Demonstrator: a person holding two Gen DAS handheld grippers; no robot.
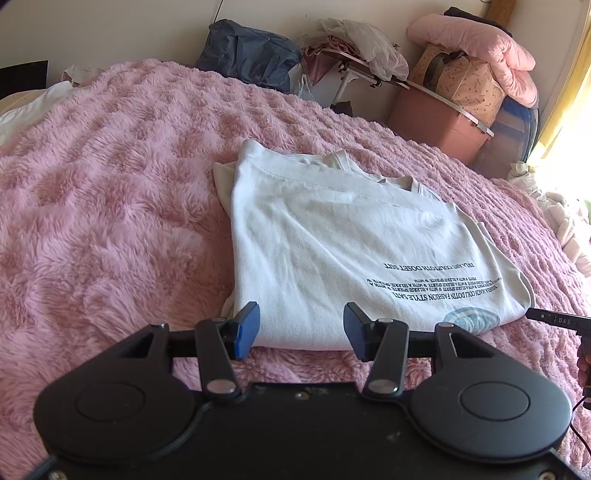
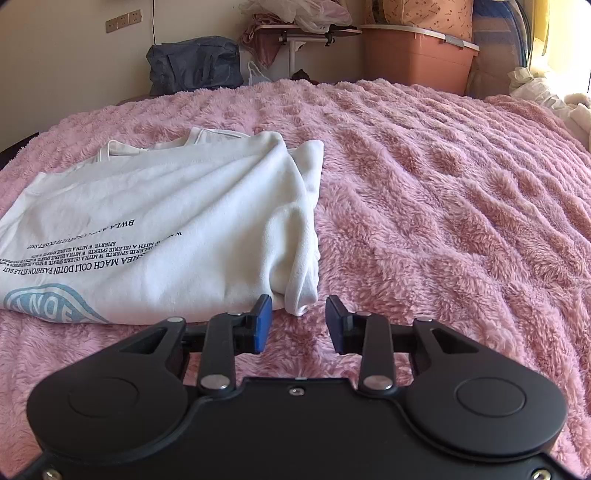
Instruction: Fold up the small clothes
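Note:
A white T-shirt (image 1: 332, 240) with black lettering and a blue oval print lies partly folded on the pink fluffy blanket (image 1: 110, 203). My left gripper (image 1: 301, 330) is open and empty, its blue pads at the shirt's near left corner. In the right wrist view the shirt (image 2: 166, 221) lies left of centre, its right side folded over in soft creases. My right gripper (image 2: 298, 320) is open and empty, just short of the shirt's near right corner. The tip of the right gripper shows at the left wrist view's right edge (image 1: 554, 319).
The blanket (image 2: 443, 184) covers the whole bed. Beyond its far edge stand a dark blue bag (image 2: 194, 62), a small side table with clothes (image 2: 306, 31), a pink storage bin (image 2: 413, 55) and stacked bedding (image 1: 476, 62). White cloth (image 2: 535, 92) lies at the bed's right edge.

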